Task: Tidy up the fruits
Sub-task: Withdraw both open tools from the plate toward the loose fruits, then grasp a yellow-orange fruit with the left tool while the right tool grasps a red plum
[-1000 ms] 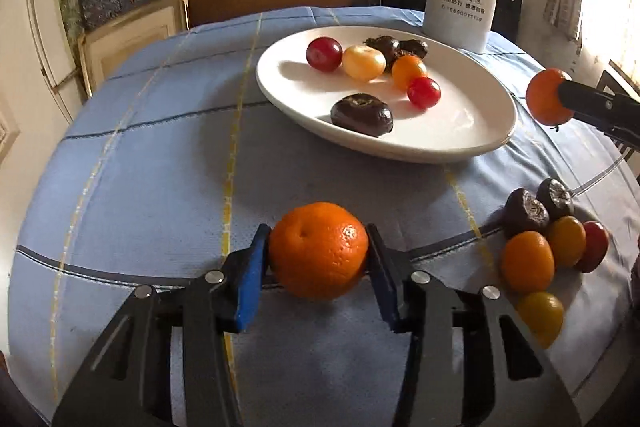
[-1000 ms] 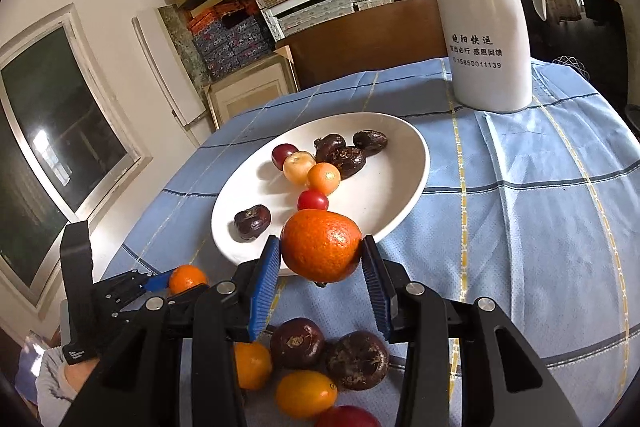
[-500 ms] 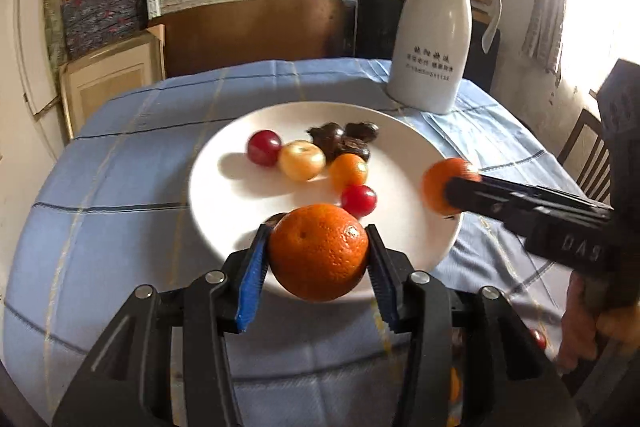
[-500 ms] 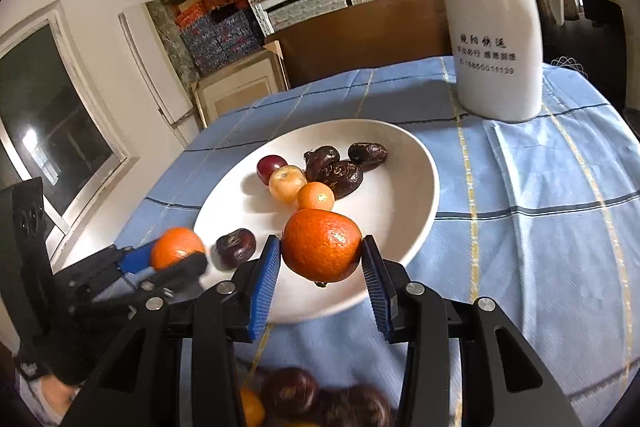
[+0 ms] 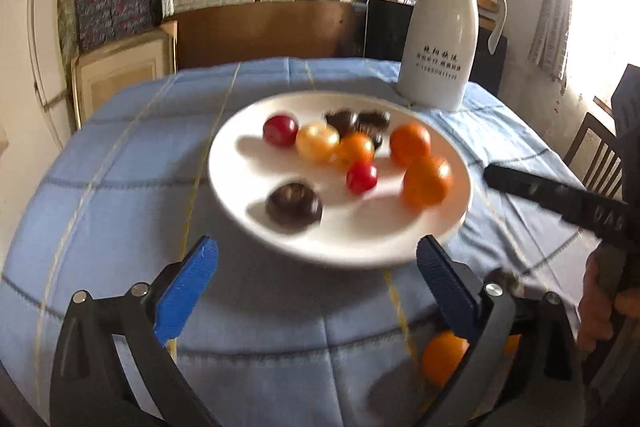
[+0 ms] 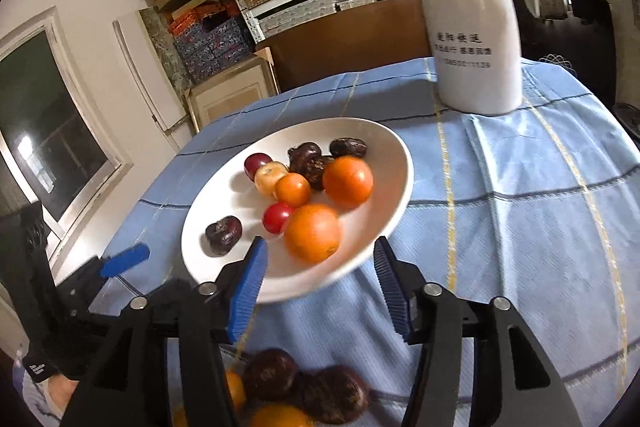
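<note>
Now the white plate (image 6: 394, 163) holds two oranges (image 6: 348, 181) among small fruits, both tools' jaws just spread, empty.

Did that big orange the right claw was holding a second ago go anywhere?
Yes. The big orange now lies on the white plate, beside the red fruit. The right claw has just been opening and is empty.

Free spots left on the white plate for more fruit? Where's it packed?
On the white plate, the bare patches are the left part between the red plum and the lone dark fruit, and the near rim strip in front of the near orange. Crowded: the centre to far-right, where dark fruits, small tomatoes and the far orange cluster.
</note>
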`<state>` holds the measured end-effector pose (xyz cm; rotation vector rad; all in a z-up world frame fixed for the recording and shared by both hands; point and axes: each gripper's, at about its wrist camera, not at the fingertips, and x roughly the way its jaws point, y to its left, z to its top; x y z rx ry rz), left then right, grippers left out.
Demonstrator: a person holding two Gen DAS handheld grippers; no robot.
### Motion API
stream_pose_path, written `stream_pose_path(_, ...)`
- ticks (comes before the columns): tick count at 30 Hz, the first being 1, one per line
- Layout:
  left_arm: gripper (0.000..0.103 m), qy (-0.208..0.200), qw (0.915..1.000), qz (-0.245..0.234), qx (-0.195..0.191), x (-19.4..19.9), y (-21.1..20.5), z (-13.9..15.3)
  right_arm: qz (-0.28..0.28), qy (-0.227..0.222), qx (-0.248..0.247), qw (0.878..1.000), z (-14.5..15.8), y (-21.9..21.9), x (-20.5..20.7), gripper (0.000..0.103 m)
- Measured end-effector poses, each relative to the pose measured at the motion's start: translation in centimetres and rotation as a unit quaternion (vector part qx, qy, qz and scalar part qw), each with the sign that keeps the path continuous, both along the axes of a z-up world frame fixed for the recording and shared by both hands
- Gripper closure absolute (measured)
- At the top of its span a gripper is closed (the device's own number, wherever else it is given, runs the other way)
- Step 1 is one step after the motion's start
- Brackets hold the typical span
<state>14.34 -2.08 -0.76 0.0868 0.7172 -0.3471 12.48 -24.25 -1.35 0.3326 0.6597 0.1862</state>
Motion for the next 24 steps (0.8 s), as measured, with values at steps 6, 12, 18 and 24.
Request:
stream_pose_path(6,0.005,0.003,0.9996,-0.027,0.005,-4.3,0.3,-0.8,-0.036,-0.006,0.021,0.999,-0.2,-2.9,-3.1,0.034)
stream_pose_path(12,0.005,0.003,0.9951,-0.098,0.015,-8.5,-1.2,-1.4,-0.067,-0.008,0.064,0.996,-0.8,-5.6,-5.7,0.031)
stream_pose_path(18,0.005,0.022,0.9894,-0.131,0.060,-9.4,-3.3,-2.6,-0.064,-0.003,0.060,0.996,-1.4,-5.3,-6.7,0.031)
stream_pose_path(24,0.007,0.026,0.9894,-0.109,0.092,-9.3,-3.8,-3.2,-0.052,0.001,0.053,0.997,-1.5,-4.8,-7.3,0.031)
